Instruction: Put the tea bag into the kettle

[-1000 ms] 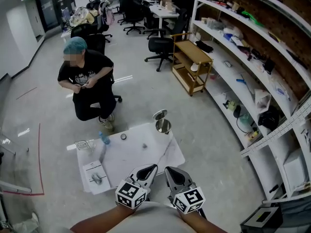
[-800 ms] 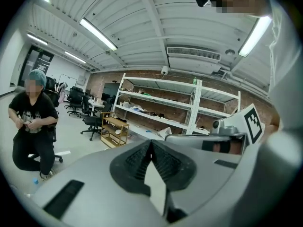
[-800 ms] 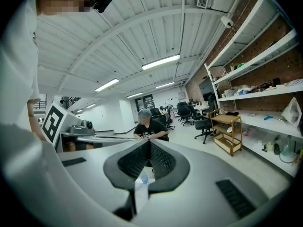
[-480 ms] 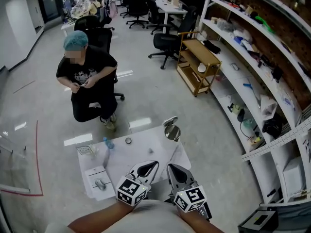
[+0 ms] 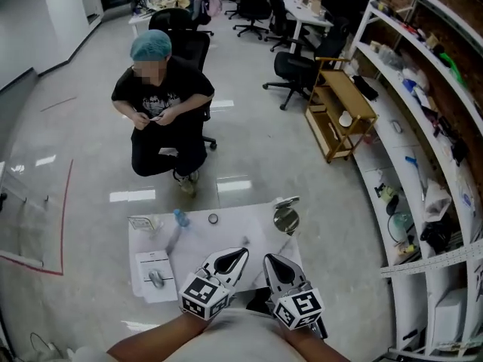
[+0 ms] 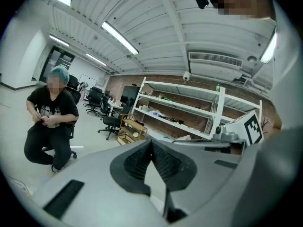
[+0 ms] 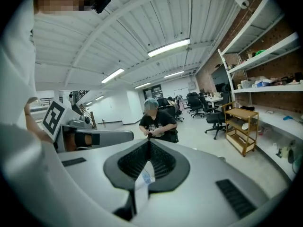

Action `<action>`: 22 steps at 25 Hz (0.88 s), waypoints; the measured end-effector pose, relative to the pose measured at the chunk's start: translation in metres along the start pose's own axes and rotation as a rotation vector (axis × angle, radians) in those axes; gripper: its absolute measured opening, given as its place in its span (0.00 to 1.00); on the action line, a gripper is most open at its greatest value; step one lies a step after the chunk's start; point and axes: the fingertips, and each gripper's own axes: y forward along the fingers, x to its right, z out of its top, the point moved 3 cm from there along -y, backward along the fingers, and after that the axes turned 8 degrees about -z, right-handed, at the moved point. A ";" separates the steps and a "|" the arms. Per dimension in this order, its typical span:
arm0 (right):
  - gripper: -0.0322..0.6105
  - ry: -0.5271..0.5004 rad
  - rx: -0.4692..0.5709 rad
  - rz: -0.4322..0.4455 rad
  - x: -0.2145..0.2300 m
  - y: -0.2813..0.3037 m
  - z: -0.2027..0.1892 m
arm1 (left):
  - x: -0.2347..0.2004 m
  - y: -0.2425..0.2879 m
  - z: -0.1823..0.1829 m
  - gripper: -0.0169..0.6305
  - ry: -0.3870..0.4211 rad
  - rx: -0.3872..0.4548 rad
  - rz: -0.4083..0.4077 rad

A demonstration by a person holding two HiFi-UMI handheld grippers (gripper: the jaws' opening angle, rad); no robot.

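We see the floor [image 5: 83, 127] as smooth and glossy, mirroring the lights, while the white sheet [image 5: 241, 228] on it looks matt. The kettle [image 5: 286, 220] at the sheet's far right is polished metal, and the trolley [image 5: 339, 96] beyond is pale wood. The left gripper [image 5: 240, 253] and right gripper [image 5: 268, 259], 2 alike, have matt grey plastic shells and ribbed black pads.

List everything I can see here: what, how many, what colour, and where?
Table: one, white, lower centre.
Kettle: one, silvery, lid open, table's far right corner.
Bottle: one, clear with a blue cap, table's far edge.
Ring: one, dark, right of the bottle.
Clear container: one, far left corner.
Paper: one, white, near left, with a grey object on it.
Seated person: one, black clothes, teal cap, beyond the table.
Office chairs: several, black, background.
Cart: one, wooden, beside the shelves.
Shelves: white, right wall.
Tea bag: cannot make out.
Left claw, right claw: grey, both shut, empty.
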 end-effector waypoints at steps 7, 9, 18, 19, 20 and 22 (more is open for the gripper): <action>0.06 -0.027 -0.083 0.132 0.027 0.041 -0.016 | -0.025 0.012 -0.018 0.04 -0.024 -0.024 0.164; 0.06 -0.017 -0.103 0.169 0.037 0.050 -0.021 | -0.032 0.020 -0.027 0.04 -0.029 -0.043 0.205; 0.06 -0.036 -0.204 0.267 0.079 0.087 -0.069 | -0.052 0.060 -0.086 0.04 -0.116 -0.073 0.272; 0.06 -0.035 -0.221 0.269 0.081 0.093 -0.077 | -0.057 0.062 -0.093 0.04 -0.117 -0.082 0.282; 0.06 -0.033 -0.236 0.269 0.084 0.098 -0.084 | -0.062 0.064 -0.099 0.04 -0.115 -0.092 0.292; 0.06 -0.039 -0.253 0.269 0.088 0.110 -0.097 | -0.075 0.067 -0.113 0.04 -0.115 -0.115 0.305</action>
